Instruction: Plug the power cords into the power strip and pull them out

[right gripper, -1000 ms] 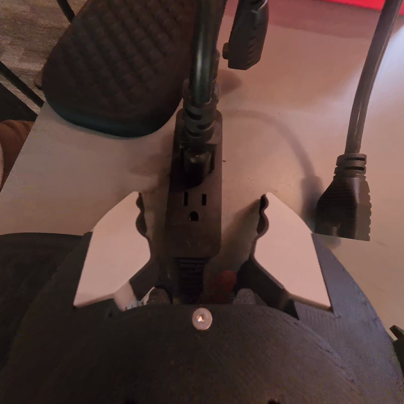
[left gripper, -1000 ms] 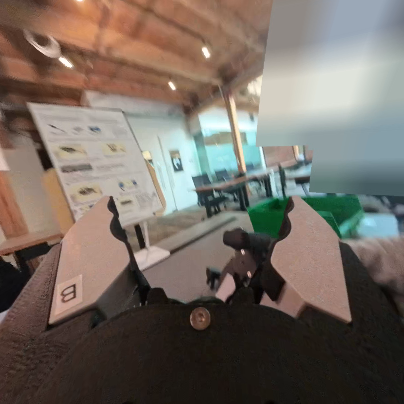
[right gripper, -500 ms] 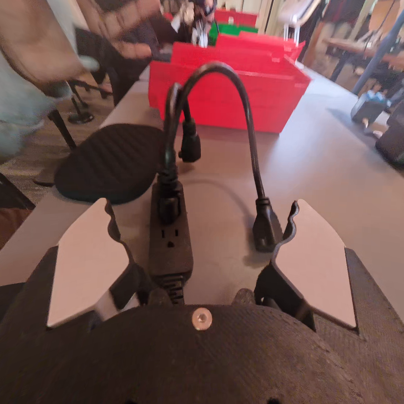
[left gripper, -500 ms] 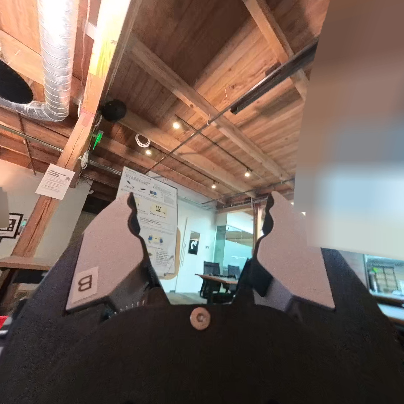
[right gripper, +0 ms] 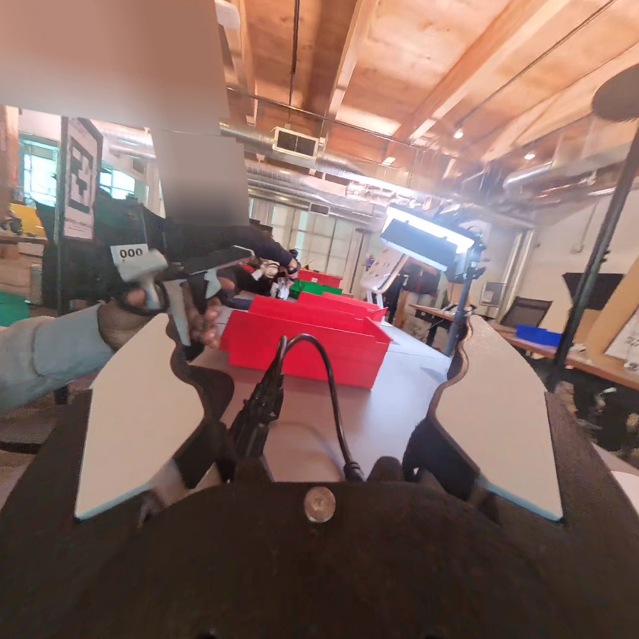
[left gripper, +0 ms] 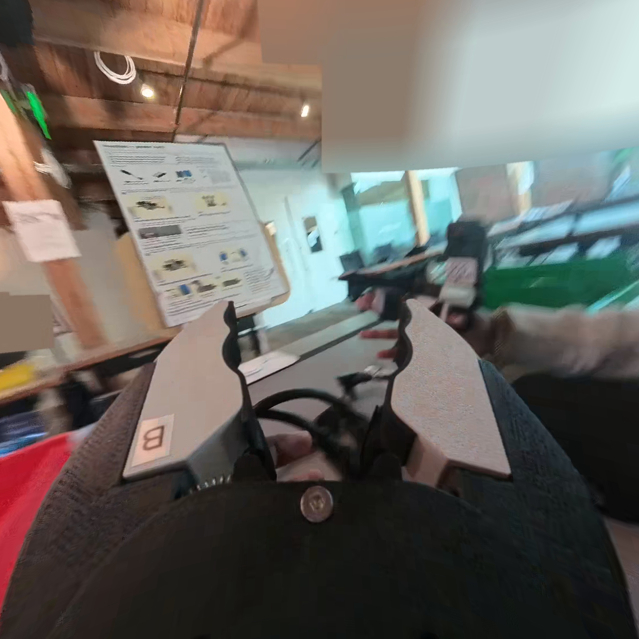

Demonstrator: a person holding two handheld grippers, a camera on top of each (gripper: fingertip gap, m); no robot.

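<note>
Both grippers spread, empty: left gripper (left gripper: 316,340), right gripper (right gripper: 320,349); red bins (right gripper: 304,340) behind power cord (right gripper: 326,377), contents hidden.

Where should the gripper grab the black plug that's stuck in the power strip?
Probably the ribbed plug body, just above the power strip, with one finger on each side. It stands up and widens there, while the cord above is thin and bendy.
</note>
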